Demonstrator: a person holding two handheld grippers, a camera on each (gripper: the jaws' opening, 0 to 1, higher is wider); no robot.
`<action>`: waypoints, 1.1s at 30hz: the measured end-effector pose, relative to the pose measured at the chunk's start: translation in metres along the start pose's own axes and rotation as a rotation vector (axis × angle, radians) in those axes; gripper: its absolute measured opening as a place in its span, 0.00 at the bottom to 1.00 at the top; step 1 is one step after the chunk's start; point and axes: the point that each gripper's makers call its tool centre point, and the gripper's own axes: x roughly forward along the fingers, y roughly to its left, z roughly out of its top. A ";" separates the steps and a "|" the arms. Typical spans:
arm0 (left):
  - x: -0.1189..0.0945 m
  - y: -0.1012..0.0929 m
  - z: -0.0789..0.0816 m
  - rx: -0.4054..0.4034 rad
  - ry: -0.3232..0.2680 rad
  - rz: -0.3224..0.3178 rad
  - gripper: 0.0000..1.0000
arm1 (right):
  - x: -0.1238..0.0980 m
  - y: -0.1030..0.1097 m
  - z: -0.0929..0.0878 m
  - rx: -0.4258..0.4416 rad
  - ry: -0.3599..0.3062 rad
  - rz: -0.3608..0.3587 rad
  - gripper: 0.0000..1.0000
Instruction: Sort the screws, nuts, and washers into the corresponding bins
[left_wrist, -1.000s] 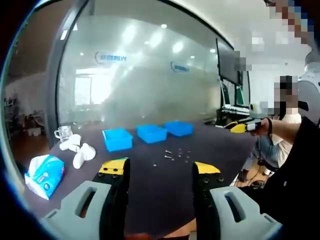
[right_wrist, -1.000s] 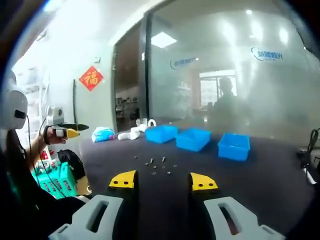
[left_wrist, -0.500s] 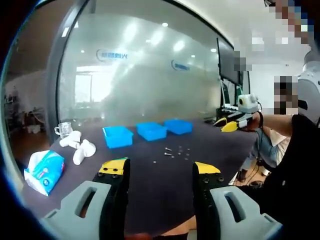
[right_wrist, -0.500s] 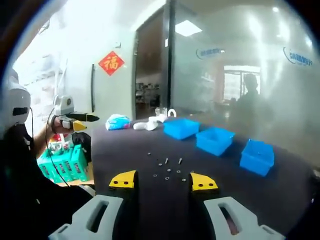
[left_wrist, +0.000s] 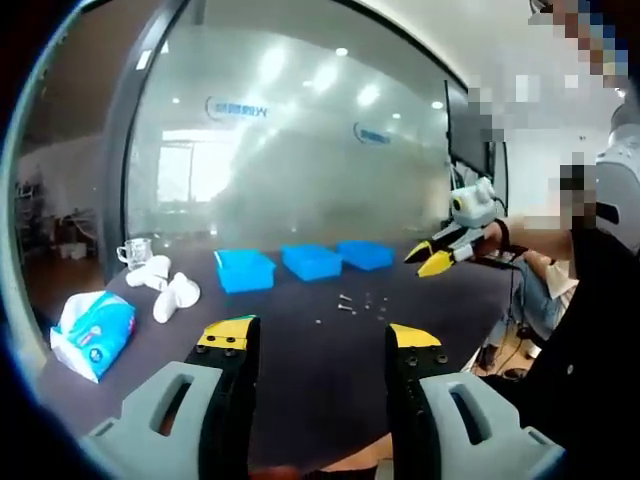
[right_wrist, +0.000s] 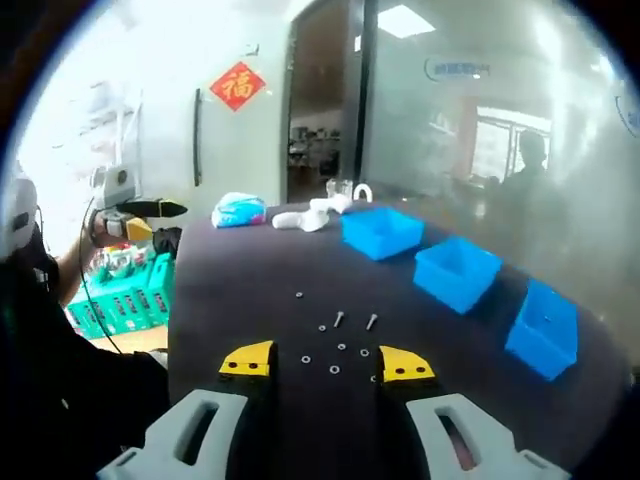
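Nearer now, small silvery screws (right_wrist: 338, 320) lie scattered; both grippers (left_wrist: 320, 345) (right_wrist: 325, 365) gape empty.

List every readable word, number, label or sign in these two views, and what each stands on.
"福": gold character on the red diamond sign on the white wall.
Blue logo lettering on the frosted glass wall: too blurred to read.
Second blue logo on the same glass: too blurred to read.
Print on the blue tissue pack: too small to read.
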 end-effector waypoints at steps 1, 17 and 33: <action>0.000 0.000 0.000 -0.001 0.000 0.000 0.50 | 0.005 0.000 0.001 0.006 0.012 0.007 0.34; -0.006 -0.001 -0.003 -0.015 -0.008 -0.001 0.50 | 0.068 -0.012 -0.008 0.049 0.256 -0.020 0.29; -0.011 -0.001 -0.005 -0.016 -0.014 0.004 0.50 | 0.110 -0.048 -0.019 0.083 0.562 -0.031 0.18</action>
